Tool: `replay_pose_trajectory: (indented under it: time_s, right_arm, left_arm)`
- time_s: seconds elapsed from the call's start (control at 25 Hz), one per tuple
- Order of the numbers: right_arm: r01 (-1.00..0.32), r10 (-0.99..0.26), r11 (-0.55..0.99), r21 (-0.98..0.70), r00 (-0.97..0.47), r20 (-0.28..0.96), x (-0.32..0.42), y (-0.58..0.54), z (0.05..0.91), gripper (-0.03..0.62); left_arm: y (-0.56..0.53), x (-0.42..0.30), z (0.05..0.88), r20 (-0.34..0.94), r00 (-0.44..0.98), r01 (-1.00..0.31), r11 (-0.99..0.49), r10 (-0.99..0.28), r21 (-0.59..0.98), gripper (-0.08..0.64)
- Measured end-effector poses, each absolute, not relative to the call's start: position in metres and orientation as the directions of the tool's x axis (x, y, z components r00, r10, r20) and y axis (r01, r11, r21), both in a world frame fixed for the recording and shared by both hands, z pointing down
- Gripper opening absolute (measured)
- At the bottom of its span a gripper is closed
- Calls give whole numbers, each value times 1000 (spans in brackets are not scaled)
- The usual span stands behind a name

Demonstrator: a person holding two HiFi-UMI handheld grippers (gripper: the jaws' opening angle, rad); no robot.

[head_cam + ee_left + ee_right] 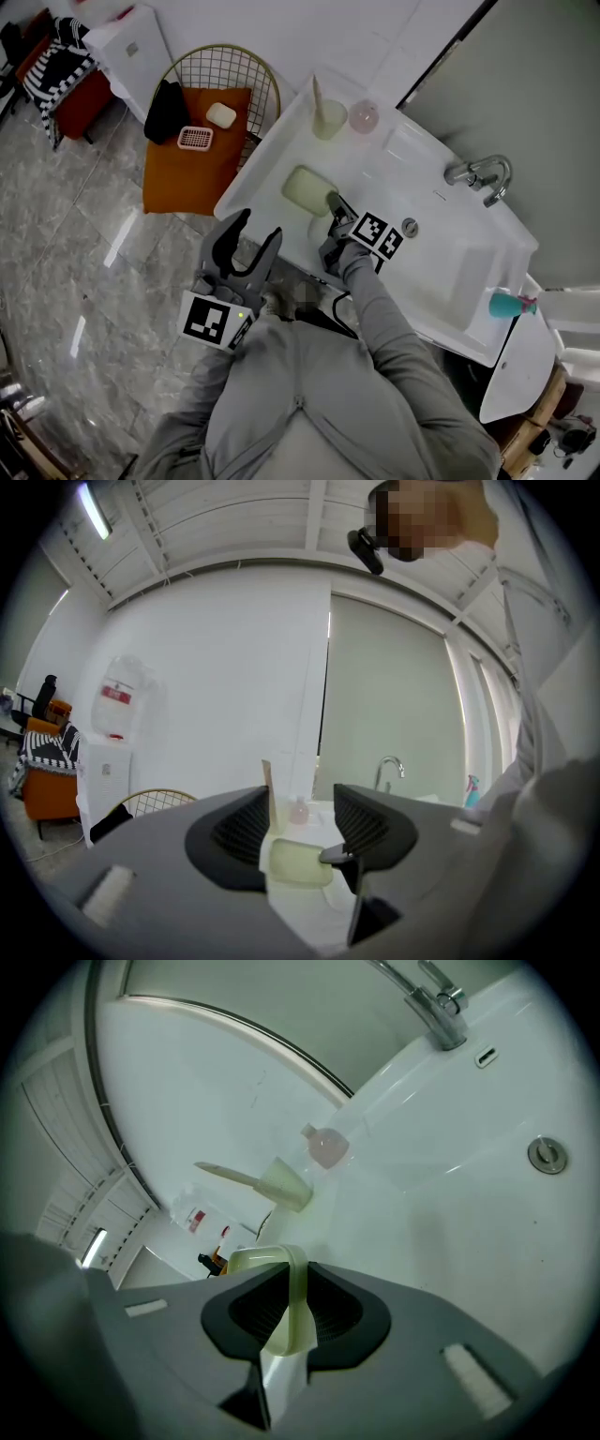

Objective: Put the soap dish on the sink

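1. The right gripper (287, 1283) has its jaws closed on the rim of the pale green soap dish (304, 189)
2. The dish is over the flat ledge at the left end of the sink (441, 246), near the front edge; I cannot tell whether it rests there
3. The left gripper (300, 819) hangs just off the sink's front edge, jaws wide apart with nothing between them, pointing towards the dish
4. Farther along the ledge stand a cup (328, 120) and a pink bottle (364, 116); the tap (478, 174) is behind the basin
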State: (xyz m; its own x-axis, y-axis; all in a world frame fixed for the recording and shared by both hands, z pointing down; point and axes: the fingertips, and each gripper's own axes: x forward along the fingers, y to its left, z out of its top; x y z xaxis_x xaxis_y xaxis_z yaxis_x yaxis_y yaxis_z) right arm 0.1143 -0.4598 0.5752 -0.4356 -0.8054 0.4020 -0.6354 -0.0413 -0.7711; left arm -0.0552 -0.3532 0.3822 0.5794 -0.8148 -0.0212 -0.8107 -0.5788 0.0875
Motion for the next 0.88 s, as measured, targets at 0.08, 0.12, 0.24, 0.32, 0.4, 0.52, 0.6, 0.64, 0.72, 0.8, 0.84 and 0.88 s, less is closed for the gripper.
replay_pose_trajectory:
  time_s: [0.08,0.12,0.24,0.32,0.4,0.52,0.6,0.64,0.72,0.8,0.84,0.88]
  right_arm:
    - [-638,-794,-45,-769,-444,415,113,-463,580,58]
    - [-640,-789,-47,-767,-447,421,112,-464,582,58]
    - [-640,-781,-49,-767,-454,429,110,-468,586,58]
    - [-637,-779,-47,-769,-459,428,108,-472,587,58]
    - [-637,-775,-44,-769,-464,429,106,-475,586,58]
    - [-636,-775,-49,-770,-462,431,104,-477,587,60]
    - [-637,-776,-52,-769,-460,433,104,-479,587,60]
    - [-637,-776,-53,-769,-459,433,103,-479,588,60]
    - [-638,-776,-53,-768,-458,434,103,-480,588,60]
    - [-639,-776,-53,-768,-457,434,102,-480,589,60]
    - [-638,-777,-55,-768,-456,434,102,-480,589,60]
    - [-636,-778,-58,-769,-454,434,102,-481,589,60]
  left_arm:
    - [-355,-53,383,-18,569,-818,-567,-822,96,236]
    - [-356,-52,383,-16,565,-820,-564,-825,99,236]
    - [-360,-51,386,-15,557,-825,-556,-830,107,236]
    - [-363,-50,387,-16,554,-826,-552,-832,118,236]
    - [-364,-49,388,-16,550,-828,-547,-835,123,236]
    - [-365,-48,387,-18,544,-831,-542,-839,124,236]
    - [-367,-49,387,-20,541,-833,-539,-841,122,236]
    - [-368,-50,386,-20,540,-834,-538,-842,121,236]
    - [-368,-51,387,-21,536,-837,-534,-844,119,236]
    - [-368,-52,387,-20,533,-839,-531,-846,120,236]
    - [-368,-53,388,-20,532,-839,-530,-846,121,236]
    - [-368,-53,388,-19,531,-839,-530,-847,121,236]
